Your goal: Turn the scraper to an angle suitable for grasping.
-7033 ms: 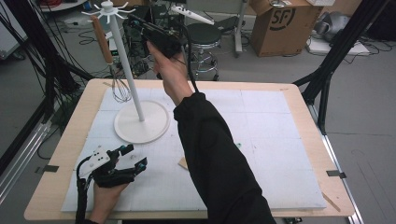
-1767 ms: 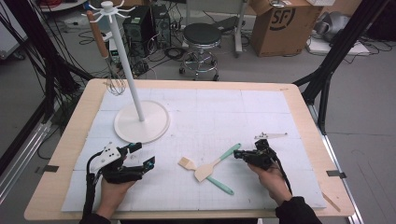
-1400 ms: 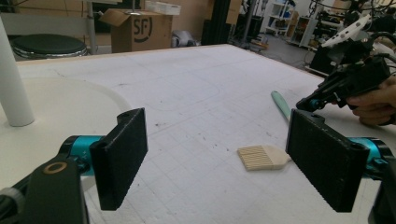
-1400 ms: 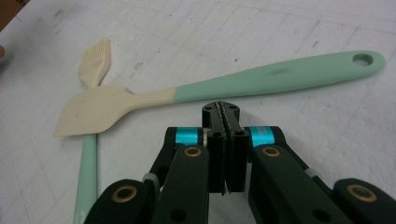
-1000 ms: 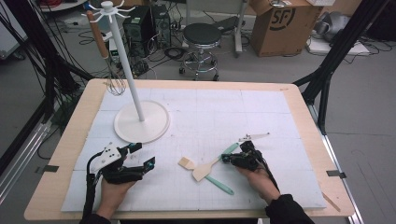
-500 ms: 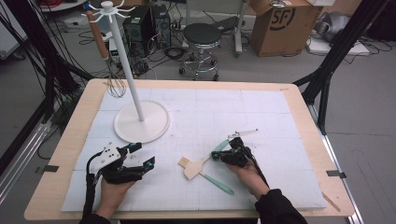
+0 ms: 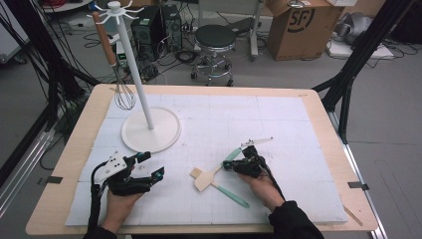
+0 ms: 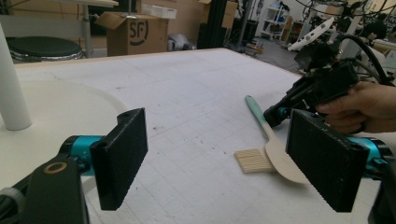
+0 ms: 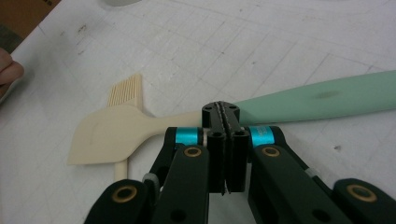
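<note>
A spatula with a cream blade and a mint handle lies on the white mat, crossed over a cream-bristled brush with a mint handle. My right gripper is shut, jaws pressed together with nothing between them, and its tip rests at the spatula's neck, where cream turns to mint. The brush bristles poke out beyond the blade. My left gripper rests at the front left of the mat, open and empty; in its own view the left gripper frames the spatula and the other hand.
A white utensil stand with a tall pole stands at the back left; a wire whisk with a wooden handle hangs from it. Bare mat stretches across the back right. A stool and a cardboard box sit beyond the table.
My right gripper has slid left across the mat, staying shut, and the spatula and brush have shifted slightly left with it. The left gripper has not moved.
</note>
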### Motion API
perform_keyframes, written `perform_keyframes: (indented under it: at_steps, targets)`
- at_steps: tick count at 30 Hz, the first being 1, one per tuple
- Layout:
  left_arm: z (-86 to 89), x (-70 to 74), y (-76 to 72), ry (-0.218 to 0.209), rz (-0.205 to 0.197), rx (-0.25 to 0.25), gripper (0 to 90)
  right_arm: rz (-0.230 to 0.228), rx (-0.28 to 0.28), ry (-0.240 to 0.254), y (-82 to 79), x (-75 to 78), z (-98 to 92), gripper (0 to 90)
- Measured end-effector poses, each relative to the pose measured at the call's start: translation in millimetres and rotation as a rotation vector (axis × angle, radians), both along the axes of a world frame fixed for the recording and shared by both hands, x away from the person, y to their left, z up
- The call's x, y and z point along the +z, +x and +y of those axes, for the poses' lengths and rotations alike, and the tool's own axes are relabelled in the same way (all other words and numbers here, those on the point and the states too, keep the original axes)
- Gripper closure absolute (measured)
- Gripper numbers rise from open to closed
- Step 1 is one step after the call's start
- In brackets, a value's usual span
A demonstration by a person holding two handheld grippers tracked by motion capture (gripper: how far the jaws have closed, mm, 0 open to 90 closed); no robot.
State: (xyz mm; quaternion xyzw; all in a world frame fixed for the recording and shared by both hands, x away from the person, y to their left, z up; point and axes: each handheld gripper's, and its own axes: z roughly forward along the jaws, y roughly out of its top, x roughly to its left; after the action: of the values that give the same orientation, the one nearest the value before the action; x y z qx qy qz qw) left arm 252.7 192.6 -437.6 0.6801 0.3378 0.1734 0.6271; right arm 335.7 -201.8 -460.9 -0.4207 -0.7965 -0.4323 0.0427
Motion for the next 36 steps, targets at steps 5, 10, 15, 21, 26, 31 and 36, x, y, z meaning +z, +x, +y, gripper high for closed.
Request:
perform_keyframes:
  at_steps: [5,10,15,21,26,31,36]
  targets:
    - [-5.1,-1.7,2.2,0.018,0.007,-0.012,21.5,-0.01,0.002,-0.006,-0.9,0.1,0.4,89.8]
    - [-7.1,-2.0,2.7,0.026,0.01,-0.012,21.4,-0.014,0.002,-0.003,-0.5,-0.3,0.4,89.8]
    - [-6.6,-2.9,4.0,0.024,0.013,-0.013,21.5,-0.008,0.001,-0.001,-0.6,-0.3,0.8,89.8]
    - [-5.5,-2.4,3.7,0.021,0.006,-0.013,21.4,-0.007,0.003,0.005,1.4,-0.9,1.9,89.8]
    - [-6.5,-2.3,3.9,0.024,0.007,-0.013,21.4,-0.006,0.006,0.006,4.2,-0.7,6.4,89.8]
    - [-6.4,-2.5,4.2,0.023,0.007,-0.015,21.4,-0.005,0.01,0.008,6.4,-0.6,12.2,89.8]
    - [-5.2,-2.0,4.0,0.02,0.006,-0.012,21.4,-0.005,0.017,0.018,9.4,-1.0,19.2,89.8]
